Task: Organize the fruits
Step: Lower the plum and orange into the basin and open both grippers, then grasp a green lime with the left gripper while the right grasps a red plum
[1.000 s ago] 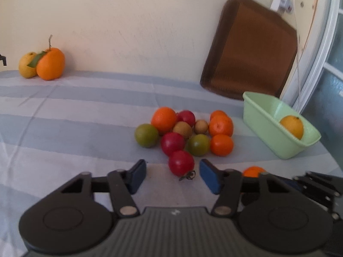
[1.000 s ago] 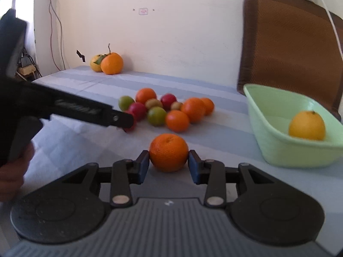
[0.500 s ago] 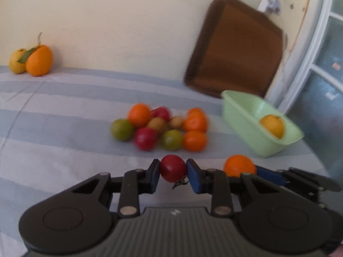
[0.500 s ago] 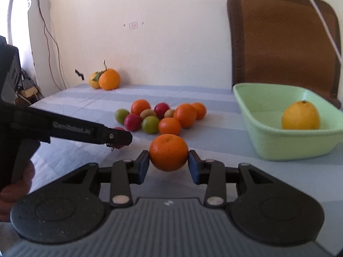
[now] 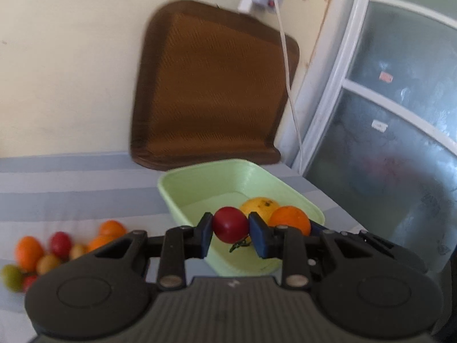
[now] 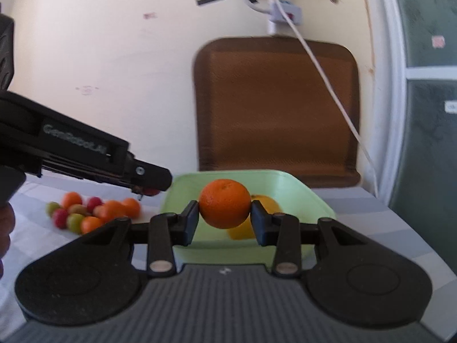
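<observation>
Both fruits are hanging over the pale green rectangular plastic tub [image 5: 197,183], so the thing to do well here is the release — I'd say each should be lowered close to the tub floor before the fingers part, and set clear of the yellow-orange citrus [image 5: 258,204] already lying inside, so nothing bounces out. The right gripper [image 6: 224,220] is clamping a round orange mandarin [image 6: 224,203] between its pads, level, aimed at the tub. The left gripper [image 5: 230,235] is pinching a small dark-red plum-like fruit [image 5: 230,225] with a dangling stem — held just beside the other tool, above the tub's near wall. The loose pile of remaining fruits [image 5: 45,253] is waiting on the striped tablecloth [image 5: 71,188].
</observation>
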`<state>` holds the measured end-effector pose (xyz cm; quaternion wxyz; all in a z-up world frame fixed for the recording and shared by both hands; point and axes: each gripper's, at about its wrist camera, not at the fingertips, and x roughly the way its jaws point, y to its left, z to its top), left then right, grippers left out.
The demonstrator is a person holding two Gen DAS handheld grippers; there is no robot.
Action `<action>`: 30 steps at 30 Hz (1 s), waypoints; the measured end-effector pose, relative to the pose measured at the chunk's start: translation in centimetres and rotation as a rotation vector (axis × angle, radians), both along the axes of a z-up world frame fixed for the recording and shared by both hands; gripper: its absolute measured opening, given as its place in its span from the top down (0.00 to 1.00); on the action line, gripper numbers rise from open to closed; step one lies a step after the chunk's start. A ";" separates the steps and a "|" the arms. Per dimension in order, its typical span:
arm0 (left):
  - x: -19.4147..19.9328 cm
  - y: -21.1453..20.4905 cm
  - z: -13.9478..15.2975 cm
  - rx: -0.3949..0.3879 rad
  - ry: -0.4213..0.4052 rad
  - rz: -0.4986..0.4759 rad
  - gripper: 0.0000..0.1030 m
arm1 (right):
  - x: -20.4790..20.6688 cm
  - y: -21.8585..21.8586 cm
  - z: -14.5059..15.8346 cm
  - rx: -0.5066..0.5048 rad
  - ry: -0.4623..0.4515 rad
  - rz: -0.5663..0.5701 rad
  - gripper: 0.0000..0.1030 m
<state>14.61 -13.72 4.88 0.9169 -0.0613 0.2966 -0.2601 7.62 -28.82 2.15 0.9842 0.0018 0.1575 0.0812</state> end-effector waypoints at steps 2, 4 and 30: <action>0.6 -0.9 -0.6 0.011 0.013 -0.005 0.73 | 0.1 -0.6 -0.4 0.016 0.004 -0.013 0.59; 1.2 -1.6 -1.1 0.021 0.029 -0.006 0.73 | 0.4 -0.9 -0.8 0.036 0.013 -0.019 0.59; -5.2 20.1 -1.3 -0.086 0.022 0.443 0.59 | -1.5 1.1 1.0 0.179 -0.059 0.146 0.51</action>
